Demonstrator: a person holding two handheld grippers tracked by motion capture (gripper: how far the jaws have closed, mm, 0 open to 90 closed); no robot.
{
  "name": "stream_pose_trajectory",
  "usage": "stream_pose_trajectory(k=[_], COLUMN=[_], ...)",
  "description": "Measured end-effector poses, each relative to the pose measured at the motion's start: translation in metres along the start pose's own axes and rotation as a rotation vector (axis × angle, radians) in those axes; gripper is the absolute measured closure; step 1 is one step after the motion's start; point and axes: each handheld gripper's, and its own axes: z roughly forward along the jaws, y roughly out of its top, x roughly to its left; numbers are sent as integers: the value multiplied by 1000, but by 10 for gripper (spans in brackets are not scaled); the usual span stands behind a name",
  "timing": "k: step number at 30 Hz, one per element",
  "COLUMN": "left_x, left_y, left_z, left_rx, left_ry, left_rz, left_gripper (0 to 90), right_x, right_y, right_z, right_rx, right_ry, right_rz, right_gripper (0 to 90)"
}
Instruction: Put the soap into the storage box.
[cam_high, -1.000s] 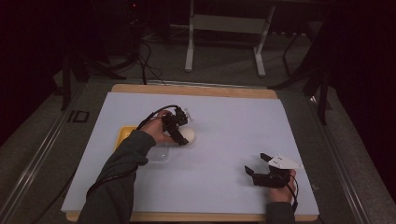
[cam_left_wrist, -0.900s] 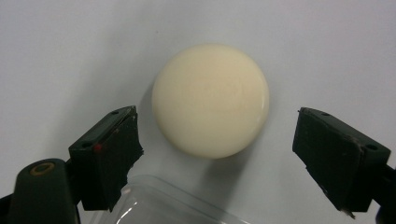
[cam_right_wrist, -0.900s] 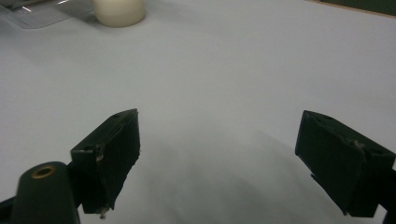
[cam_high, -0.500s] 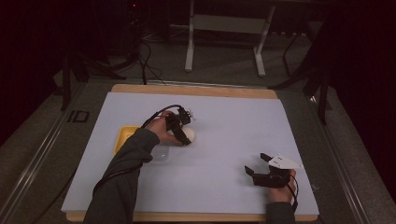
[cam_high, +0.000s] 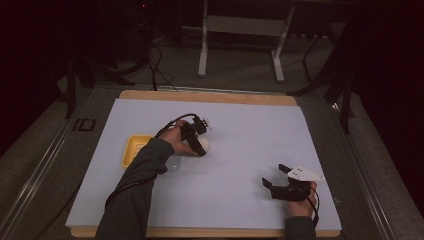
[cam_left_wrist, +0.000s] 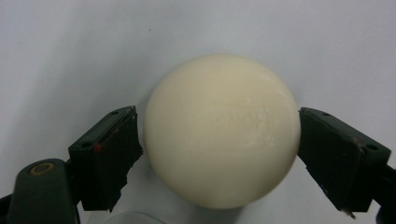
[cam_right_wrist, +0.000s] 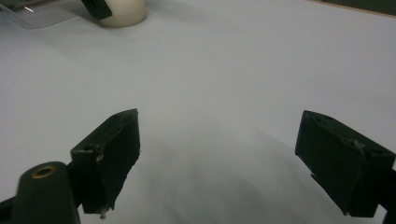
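Cream ball (cam_left_wrist: 222, 130), smooth and glossy, with faint raised lettering across its face; it rests on the white sheet (cam_high: 240, 130) that covers the bench (cam_high: 210, 96), left of centre in the high view, where it shows at (cam_high: 202, 145).

Left tool (cam_left_wrist: 219, 151): jaws spread to either side of the ball. In the left gripper view the right jaw sits at the ball's edge and the left jaw stands just beside it with a thin gap showing; whether either pad truly presses the ball cannot be told. In the high view this tool (cam_high: 196, 136) is held over the ball by the left hand (cam_high: 177, 140), with a dark sleeve (cam_high: 132, 192) running to the bottom edge and a black cable looping behind it.

Right tool (cam_right_wrist: 217, 158): jaws spread wide, holding nothing, bare sheet between them. In the high view it (cam_high: 274, 181) lies low near the bench's front right, well apart from the ball, gripped by the right hand (cam_high: 300, 197), with its grey three-cornered plate on top.

Yellow tray (cam_high: 131, 150): shallow, on the sheet to the left of the ball, partly behind the left sleeve.

Clear plastic piece (cam_high: 174, 168): on the sheet just beside the sleeve, between tray and ball; its kind cannot be told.
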Motion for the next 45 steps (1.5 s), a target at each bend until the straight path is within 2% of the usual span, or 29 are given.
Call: stream_pose_trajectory(k=[2, 11, 16, 20, 25, 32, 38, 45], left_x=[0, 3, 2, 2, 2, 0, -1, -6], left_y=[1, 5, 7, 9, 13, 19, 22, 21], left_z=[2, 4, 8, 8, 9, 10, 11, 9], left_rx=[11, 29, 62, 66, 102, 161, 185, 230], left_ry=[6, -25, -24, -24, -22, -3, -5, -13], left_rz=[-3, -14, -2, 7, 16, 64, 88, 147], left_gripper=[157, 199, 207, 222, 222, 224, 228, 230], right_x=[0, 0, 0, 0, 0, 0, 0, 0], right_y=[0, 0, 0, 0, 0, 0, 0, 0], right_z=[0, 0, 0, 0, 0, 0, 0, 0], right_rx=[0, 1, 1, 0, 2, 3, 1, 0], right_ry=[0, 1, 1, 1, 3, 3, 4, 5], right_rz=[-1, -1, 0, 1, 1, 1, 4, 3], right_gripper=[138, 138, 138, 138, 138, 138, 138, 138])
